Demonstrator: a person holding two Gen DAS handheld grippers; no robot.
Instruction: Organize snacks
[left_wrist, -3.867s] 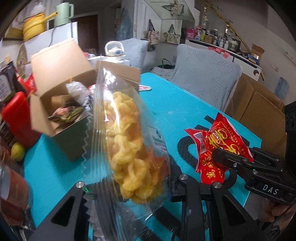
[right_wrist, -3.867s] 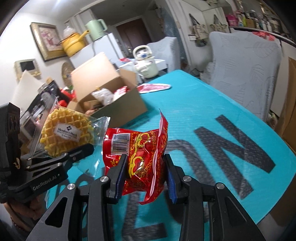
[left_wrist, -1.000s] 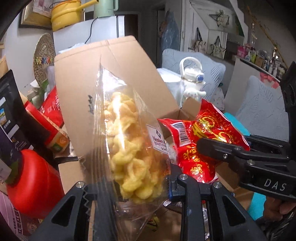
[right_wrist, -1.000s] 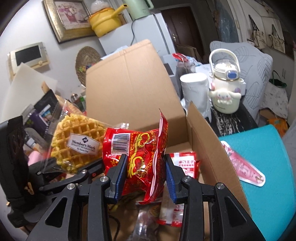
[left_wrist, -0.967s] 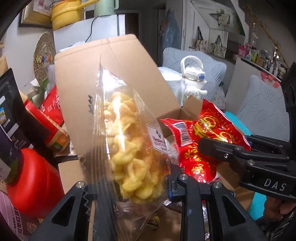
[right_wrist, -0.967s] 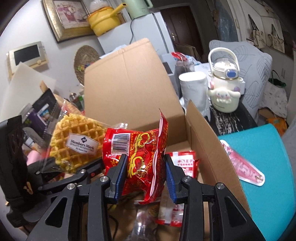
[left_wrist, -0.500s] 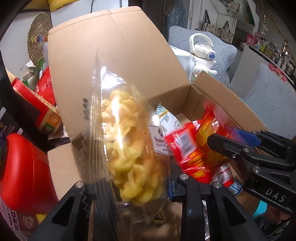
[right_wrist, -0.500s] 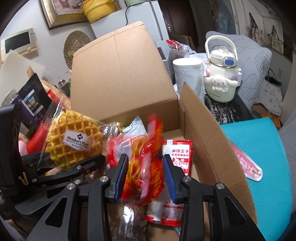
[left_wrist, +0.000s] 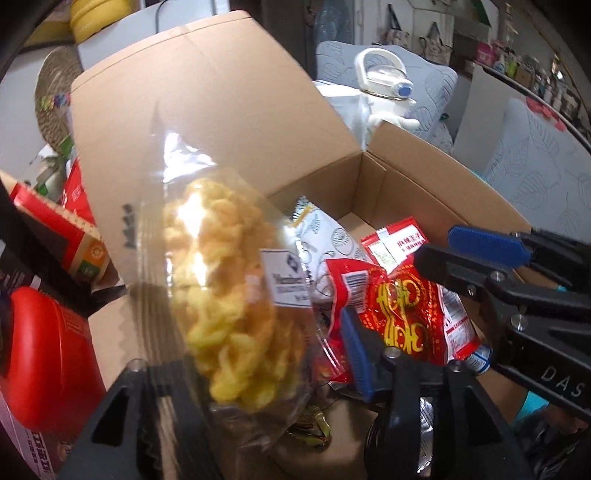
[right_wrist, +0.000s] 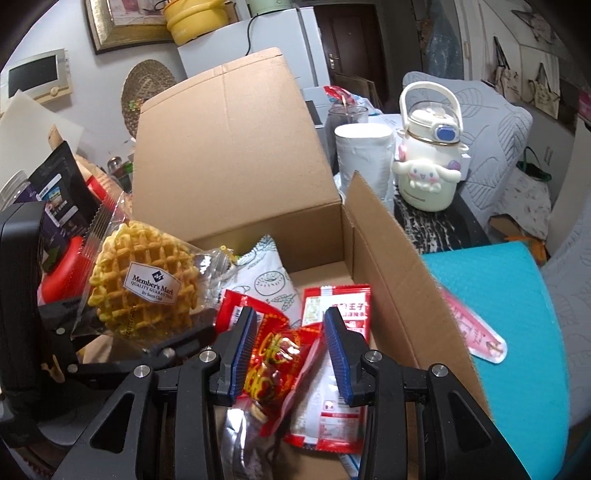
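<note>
Snacks are being gathered into one open cardboard box (right_wrist: 388, 266), and both tools hang over its mouth so that whatever they let go lands inside instead of on the teal table (right_wrist: 517, 314).

The left tool (left_wrist: 243, 350) has just been opening its jaws. They stand at a middling width, and the clear waffle pack (left_wrist: 221, 288) sits loose and tilted between them at the centre-left of the left view, above the near left corner of the box. I judge this to be the release.

The right tool (right_wrist: 290, 347) has its jaws set narrow at the lower centre of the right view. The red packet with gold lettering (right_wrist: 280, 354) sits low between them, reaching down into the box, and I cannot tell whether the pads pinch it.

By count there are two tools, one waffle pack and one red-and-gold packet. One red-and-white sachet (right_wrist: 336, 306) and one white printed pouch (right_wrist: 269, 280) already lie in the box. One more sachet (right_wrist: 476, 332) lies outside it on the table, just right of the box wall, and probably goes in next.
</note>
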